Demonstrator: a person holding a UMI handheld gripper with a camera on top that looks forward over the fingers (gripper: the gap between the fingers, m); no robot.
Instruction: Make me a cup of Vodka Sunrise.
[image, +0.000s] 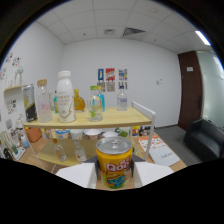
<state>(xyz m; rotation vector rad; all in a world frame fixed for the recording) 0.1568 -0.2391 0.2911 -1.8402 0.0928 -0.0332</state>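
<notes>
Yellow drink can (115, 164), silver pull-tab top, red lettering, blue band below; upright, clamped between white jaws of gripper (115, 176).

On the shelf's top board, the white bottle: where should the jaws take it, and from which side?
Grip the white bottle around its straight middle body, coming level from the open front of the shelf. It stands upright, its neck narrows, and a clear bottle crowds one side. The gripper already holds a yellow can.
</notes>
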